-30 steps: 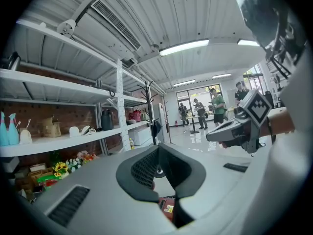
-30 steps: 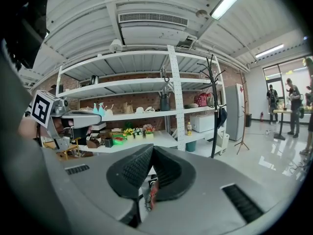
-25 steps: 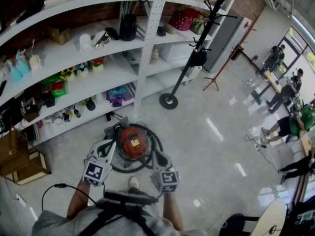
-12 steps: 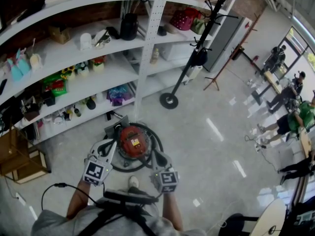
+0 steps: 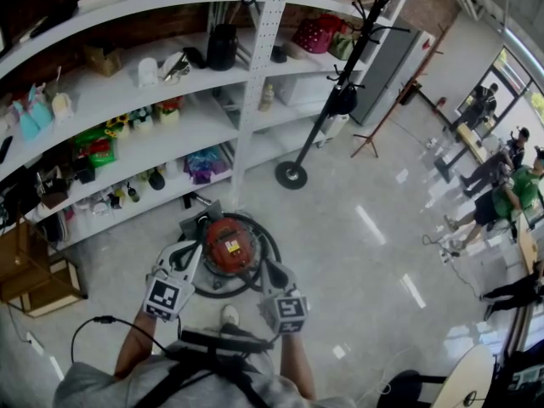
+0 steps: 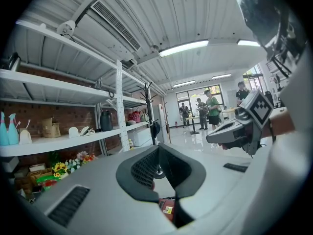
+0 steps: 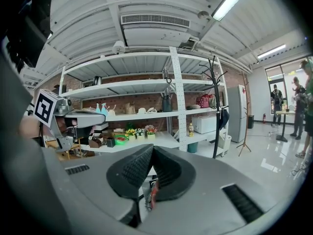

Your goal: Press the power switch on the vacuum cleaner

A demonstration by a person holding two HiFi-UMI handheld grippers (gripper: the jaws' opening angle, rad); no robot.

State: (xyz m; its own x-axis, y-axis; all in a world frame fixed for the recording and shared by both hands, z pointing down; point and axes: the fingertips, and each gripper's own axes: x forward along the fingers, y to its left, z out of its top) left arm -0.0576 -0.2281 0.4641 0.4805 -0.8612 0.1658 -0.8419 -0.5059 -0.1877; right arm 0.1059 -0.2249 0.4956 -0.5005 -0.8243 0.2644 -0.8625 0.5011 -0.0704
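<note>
The red round vacuum cleaner (image 5: 228,245) stands on the glossy floor in front of the shelves, ringed by its black hose (image 5: 269,246). My left gripper (image 5: 189,255) hovers over its left edge and my right gripper (image 5: 270,270) over its lower right edge. In the left gripper view the left gripper (image 6: 159,148) has its dark pads meeting at the tips, and a bit of the red vacuum cleaner (image 6: 167,208) shows below them. In the right gripper view the right gripper (image 7: 151,148) is likewise closed at the tips, holding nothing. The power switch cannot be made out.
White shelving (image 5: 255,66) full of small items runs behind the vacuum. A coat stand's round base (image 5: 291,174) sits to the right of it. A wooden crate (image 5: 30,274) is at the left, a black cable (image 5: 93,321) by my feet, and people (image 5: 497,202) at far right.
Both grippers and the vacuum cleaner stay where they were. Only the people at the far right have shifted a little.
</note>
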